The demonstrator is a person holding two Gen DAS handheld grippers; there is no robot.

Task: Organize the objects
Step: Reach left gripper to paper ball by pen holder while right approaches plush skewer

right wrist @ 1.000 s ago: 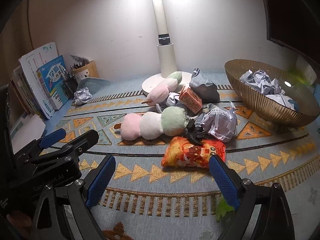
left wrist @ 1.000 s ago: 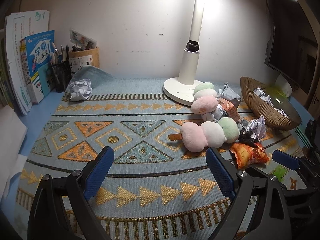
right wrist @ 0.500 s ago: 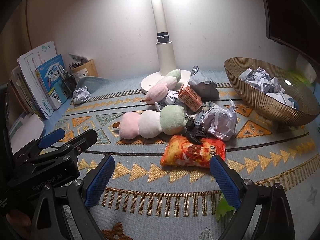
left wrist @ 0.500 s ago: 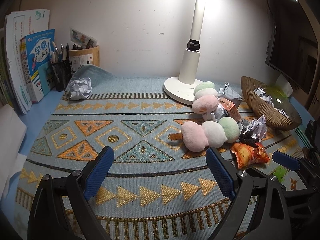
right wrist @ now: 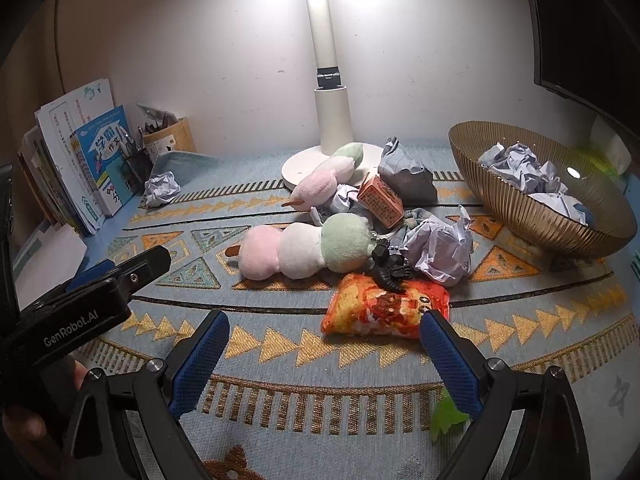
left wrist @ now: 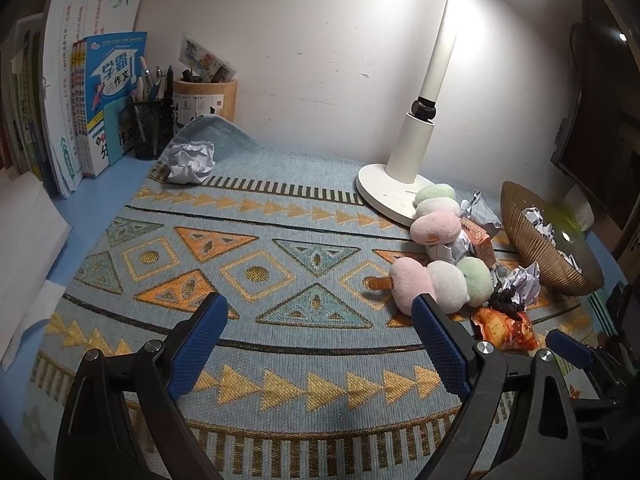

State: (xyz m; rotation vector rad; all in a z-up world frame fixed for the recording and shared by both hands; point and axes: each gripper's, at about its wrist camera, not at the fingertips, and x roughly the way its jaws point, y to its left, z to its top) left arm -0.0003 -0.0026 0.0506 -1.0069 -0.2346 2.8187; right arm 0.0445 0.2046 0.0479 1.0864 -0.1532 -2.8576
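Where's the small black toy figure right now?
In the right wrist view, the small black toy figure lies centre-right, atop the orange snack bag, between the green plush ball and crumpled paper.

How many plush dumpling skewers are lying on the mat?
2. One plush skewer lies in the middle of the mat, beside the orange snack bag. The other plush skewer leans on the lamp base behind it. The clutter could hide more.

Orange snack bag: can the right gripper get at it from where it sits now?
Probably yes. The right gripper is open and empty, and the orange snack bag lies just ahead of its fingertips on the mat with bare mat between. One snag: the black toy figure rests on the bag's far edge.
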